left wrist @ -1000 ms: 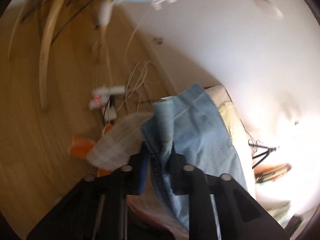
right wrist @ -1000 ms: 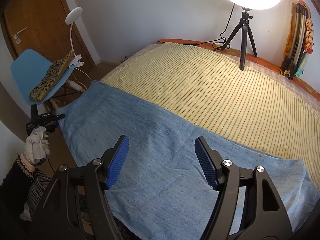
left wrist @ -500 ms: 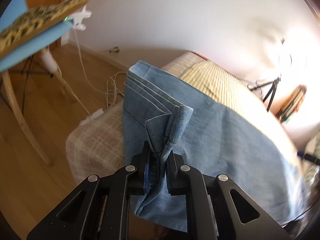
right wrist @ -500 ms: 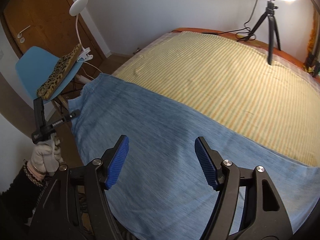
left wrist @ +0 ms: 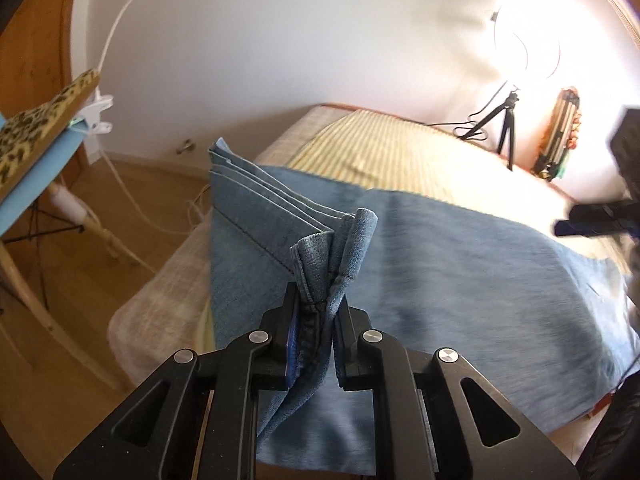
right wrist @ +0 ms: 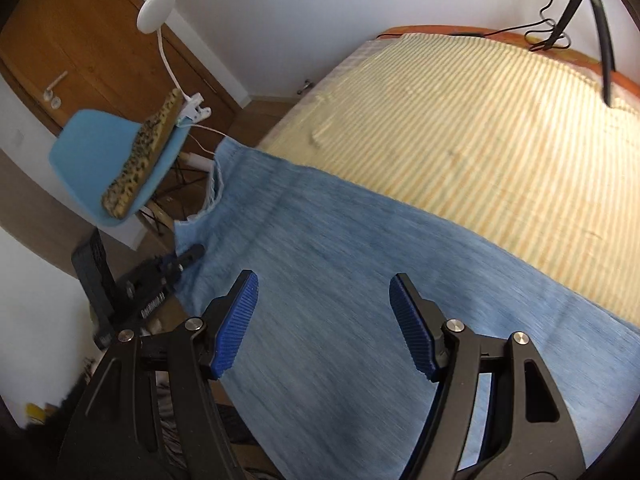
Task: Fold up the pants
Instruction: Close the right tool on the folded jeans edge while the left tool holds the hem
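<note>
- The left tongs (left wrist: 316, 312) are pressed together on a bunched, hemmed end of the pants (left wrist: 460, 272), the denim rising in a crumpled fold between the two black fingers.
- The right tongs (right wrist: 324, 324) stand spread wide, with nothing between the blue ribbed pads (right wrist: 236, 320); they hang over the middle of the cloth, and whether they touch it I cannot tell.
- The pants, light blue denim, lie spread flat across the near side of the bed (right wrist: 480, 120); several layered hem edges (left wrist: 256, 184) fan out at the corner by the left tongs.
- The bed carries a yellow striped cover, bare beyond the pants.
- In the right wrist view the left tongs show at the cloth's left edge.
- Beside the bed stands a blue chair (right wrist: 92, 148) with a leopard-print cushion (right wrist: 140, 152) and a white clip lamp (right wrist: 156, 8).
- At the far side of the bed a ring light on a tripod (left wrist: 508, 120) glares brightly.
</note>
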A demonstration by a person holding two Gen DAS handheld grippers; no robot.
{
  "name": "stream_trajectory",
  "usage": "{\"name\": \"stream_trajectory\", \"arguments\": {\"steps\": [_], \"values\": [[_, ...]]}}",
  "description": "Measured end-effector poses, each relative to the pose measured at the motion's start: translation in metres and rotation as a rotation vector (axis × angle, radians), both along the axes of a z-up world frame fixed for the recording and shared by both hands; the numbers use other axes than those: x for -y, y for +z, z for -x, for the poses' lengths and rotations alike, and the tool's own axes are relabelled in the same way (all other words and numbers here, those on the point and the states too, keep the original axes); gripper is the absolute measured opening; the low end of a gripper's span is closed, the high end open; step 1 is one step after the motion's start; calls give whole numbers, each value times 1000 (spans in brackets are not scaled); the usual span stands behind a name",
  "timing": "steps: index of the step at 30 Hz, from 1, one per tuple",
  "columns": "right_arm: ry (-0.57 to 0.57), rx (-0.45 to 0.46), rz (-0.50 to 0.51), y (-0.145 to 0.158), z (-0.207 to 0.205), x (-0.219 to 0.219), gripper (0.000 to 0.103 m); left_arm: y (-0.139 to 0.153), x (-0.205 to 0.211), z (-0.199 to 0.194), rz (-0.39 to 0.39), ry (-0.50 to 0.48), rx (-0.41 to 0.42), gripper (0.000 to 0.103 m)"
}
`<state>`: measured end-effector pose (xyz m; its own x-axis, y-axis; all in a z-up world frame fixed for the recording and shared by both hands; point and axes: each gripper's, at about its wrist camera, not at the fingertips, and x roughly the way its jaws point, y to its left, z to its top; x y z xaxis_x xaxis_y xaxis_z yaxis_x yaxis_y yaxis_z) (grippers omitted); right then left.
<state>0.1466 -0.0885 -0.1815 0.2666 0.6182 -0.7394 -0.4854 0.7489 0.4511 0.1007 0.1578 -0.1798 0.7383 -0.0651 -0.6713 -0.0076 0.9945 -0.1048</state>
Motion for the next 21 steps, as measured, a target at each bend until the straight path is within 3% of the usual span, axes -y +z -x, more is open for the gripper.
{"name": "stream_trajectory", "arguments": {"steps": [6, 9, 13, 18, 19, 21], "values": [[125, -121, -110, -2, -38, -73, 80, 10, 12, 9, 72, -71, 49, 12], [151, -180, -104, -18, -58, -105, 81, 14, 25, 12, 83, -131, 60, 12], [129, -248, -82, -45, -80, -133, 81, 15, 37, 14, 110, -188, 64, 12], [76, -323, -131, -67, -96, -149, 81, 20, 40, 16, 120, -213, 84, 12], [64, -336, -151, -69, -98, -151, 80, 21, 38, 17, 130, -207, 88, 12], [54, -344, -181, -72, -99, -153, 66, 23, 32, 17, 165, -200, 94, 12]]}}
